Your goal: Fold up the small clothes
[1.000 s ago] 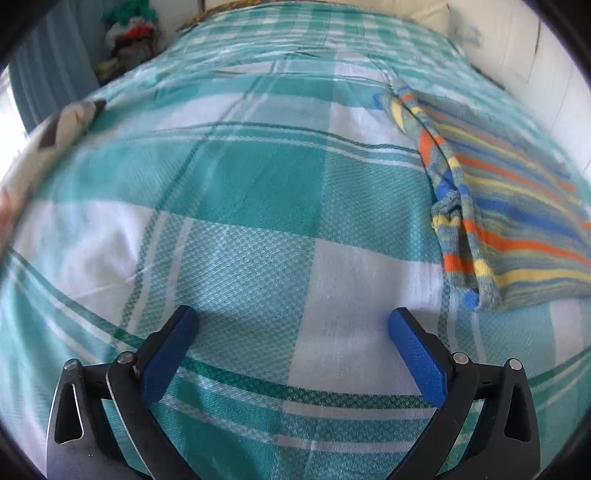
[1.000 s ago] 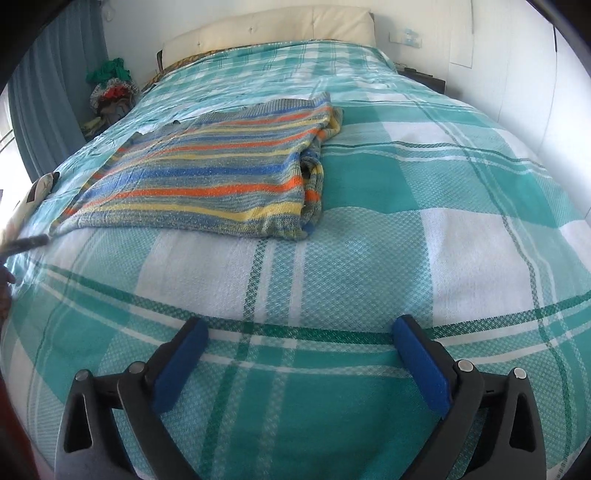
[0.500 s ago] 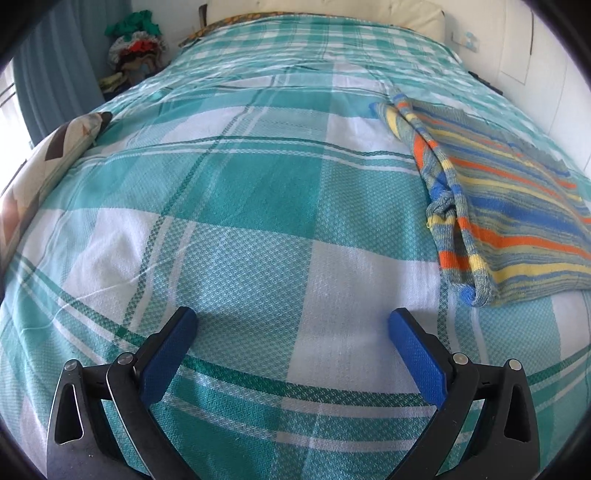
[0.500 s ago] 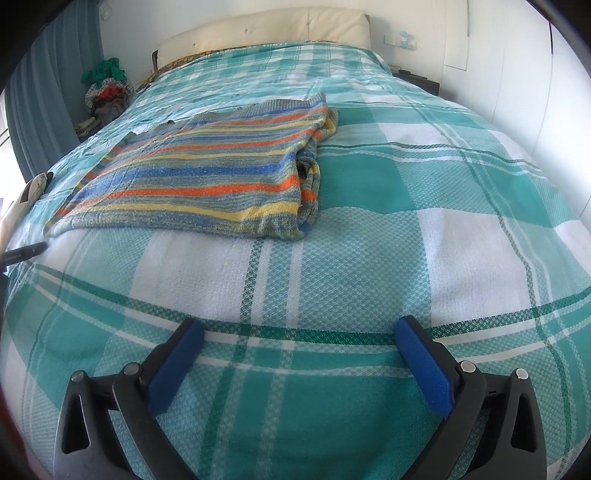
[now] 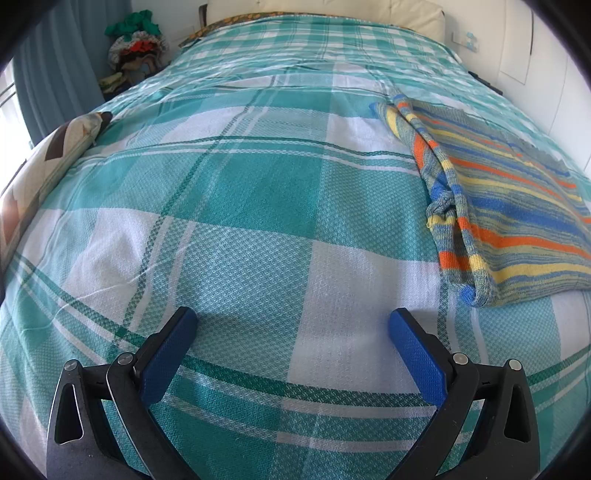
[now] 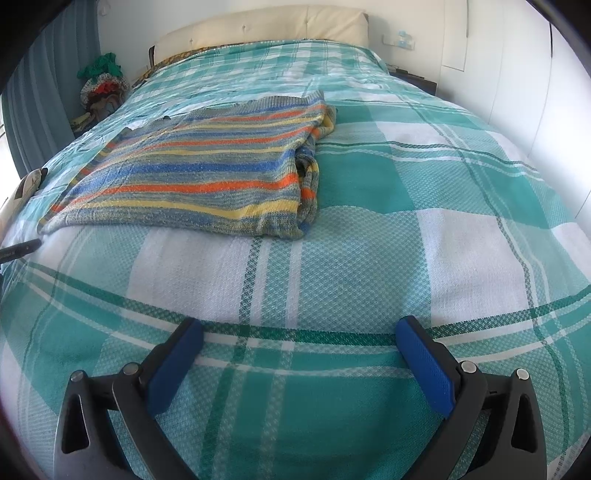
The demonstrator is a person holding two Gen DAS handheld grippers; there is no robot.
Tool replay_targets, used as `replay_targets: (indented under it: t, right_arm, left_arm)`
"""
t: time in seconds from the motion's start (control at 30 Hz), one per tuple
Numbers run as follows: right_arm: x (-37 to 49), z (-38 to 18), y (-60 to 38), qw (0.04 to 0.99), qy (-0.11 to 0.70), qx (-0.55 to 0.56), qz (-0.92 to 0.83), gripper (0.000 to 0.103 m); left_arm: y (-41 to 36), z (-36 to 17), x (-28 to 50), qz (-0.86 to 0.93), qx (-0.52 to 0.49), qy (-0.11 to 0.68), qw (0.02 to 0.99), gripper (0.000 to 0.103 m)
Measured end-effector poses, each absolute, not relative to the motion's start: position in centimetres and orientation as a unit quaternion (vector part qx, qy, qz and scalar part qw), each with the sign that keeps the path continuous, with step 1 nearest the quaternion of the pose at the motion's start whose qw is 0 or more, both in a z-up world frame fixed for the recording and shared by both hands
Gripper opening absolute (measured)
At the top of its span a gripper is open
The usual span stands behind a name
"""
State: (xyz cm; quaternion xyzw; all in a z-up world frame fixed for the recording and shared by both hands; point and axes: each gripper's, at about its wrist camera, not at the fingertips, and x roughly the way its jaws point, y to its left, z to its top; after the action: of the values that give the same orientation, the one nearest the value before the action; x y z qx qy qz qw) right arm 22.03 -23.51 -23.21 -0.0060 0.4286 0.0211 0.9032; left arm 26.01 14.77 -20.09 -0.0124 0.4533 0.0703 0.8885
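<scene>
A striped knit sweater (image 6: 207,173) in grey, blue, orange and yellow lies folded flat on the bed, its folded edge on the right. In the left wrist view the sweater (image 5: 509,214) lies at the right. My left gripper (image 5: 291,325) is open and empty, low over the bedspread, left of the sweater's near corner. My right gripper (image 6: 299,332) is open and empty, over the bedspread in front of the sweater and apart from it.
The bed has a teal and white checked spread (image 6: 406,229). A patterned pillow (image 5: 40,173) lies at the left edge. A pile of clothes (image 5: 133,48) sits beyond the bed by a blue curtain. A headboard (image 6: 266,26) and white wall close the far end.
Both grippers have drawn back and lifted a little, so more of the bed and far wall shows. The sweater lies as before. Both grippers stay open.
</scene>
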Motion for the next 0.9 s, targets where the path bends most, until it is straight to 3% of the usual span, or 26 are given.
replay_targets:
  t: [0.9]
  right_arm:
    - [21.76, -23.13, -23.7, 0.906, 0.423, 0.0, 0.025, 0.102]
  left_arm:
    - [14.79, -20.09, 26.02, 0.07, -0.012, 0.453, 0.889, 0.103]
